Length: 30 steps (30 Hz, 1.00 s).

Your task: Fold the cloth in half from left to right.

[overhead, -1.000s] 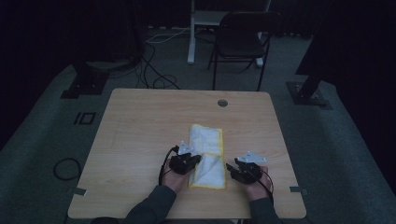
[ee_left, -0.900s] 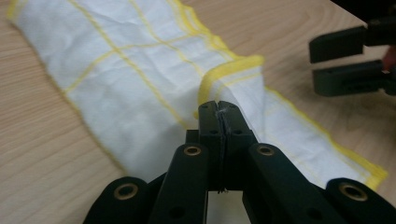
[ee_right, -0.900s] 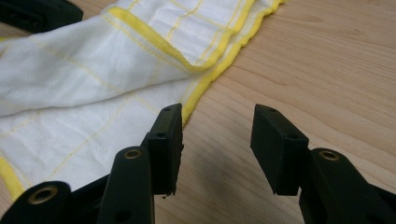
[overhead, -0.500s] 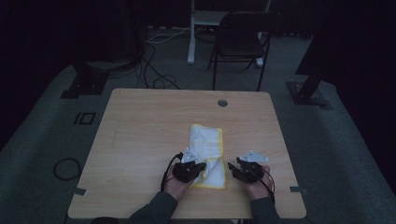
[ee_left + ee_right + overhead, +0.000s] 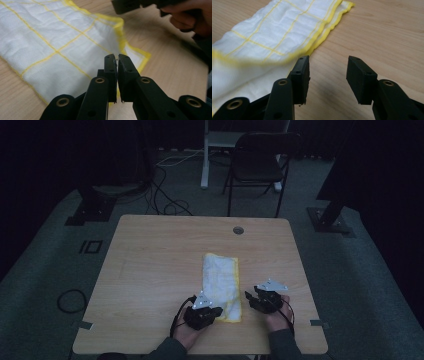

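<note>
High view: left gripper (image 5: 212, 311) retreated, cloth (image 5: 220, 285) folded.

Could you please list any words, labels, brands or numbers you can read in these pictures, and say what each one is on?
None can be read. The folded cloth bears only yellow grid lines and a yellow hem, no lettering. The table is bare wood. The left gripper and right gripper carry no readable marking.

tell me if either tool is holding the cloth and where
Neither holds it. The left tool has jaws almost together, just opening, with nothing between them, above the cloth; the right tool stands open beside it.
</note>
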{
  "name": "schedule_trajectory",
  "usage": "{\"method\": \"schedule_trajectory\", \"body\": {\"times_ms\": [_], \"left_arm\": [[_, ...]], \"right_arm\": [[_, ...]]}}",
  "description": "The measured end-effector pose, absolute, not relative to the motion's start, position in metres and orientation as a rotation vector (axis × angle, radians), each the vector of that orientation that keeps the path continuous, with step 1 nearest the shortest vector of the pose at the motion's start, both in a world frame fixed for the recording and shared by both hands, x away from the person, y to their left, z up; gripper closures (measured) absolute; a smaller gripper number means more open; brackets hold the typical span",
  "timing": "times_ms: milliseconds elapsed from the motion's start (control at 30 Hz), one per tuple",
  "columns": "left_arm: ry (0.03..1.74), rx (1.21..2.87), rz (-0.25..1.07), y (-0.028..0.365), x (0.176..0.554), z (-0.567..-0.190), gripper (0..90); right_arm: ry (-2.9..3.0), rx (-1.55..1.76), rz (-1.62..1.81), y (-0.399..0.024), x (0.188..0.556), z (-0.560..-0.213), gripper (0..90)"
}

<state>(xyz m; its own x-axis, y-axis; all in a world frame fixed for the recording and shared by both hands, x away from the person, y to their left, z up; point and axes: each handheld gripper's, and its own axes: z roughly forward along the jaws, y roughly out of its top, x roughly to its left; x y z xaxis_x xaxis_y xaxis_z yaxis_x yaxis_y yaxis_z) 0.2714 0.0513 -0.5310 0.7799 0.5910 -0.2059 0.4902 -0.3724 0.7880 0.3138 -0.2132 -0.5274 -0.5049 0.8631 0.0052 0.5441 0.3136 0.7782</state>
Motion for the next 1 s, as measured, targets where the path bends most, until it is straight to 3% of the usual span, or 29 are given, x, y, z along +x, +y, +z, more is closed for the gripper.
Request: {"method": "schedule_trajectory", "body": {"times_ms": [367,600,733,1000], "left_arm": [[0.849,2.030,0.180,0.064,0.277,-0.528,85.5],[0.889,2.030,0.205,0.071,0.282,-0.533,85.5],[0.900,2.030,0.211,0.073,0.284,-0.535,85.5],[0.917,2.029,0.222,0.077,0.287,-0.537,85.5]], "right_arm": [[2.128,1.223,1.044,-0.208,0.338,-0.517,57.3],[2.100,1.237,1.105,-0.201,0.363,-0.512,73.8],[2.106,1.265,1.109,-0.194,0.383,-0.516,78.3],[2.107,1.365,1.129,-0.185,0.425,-0.522,76.6]]}}
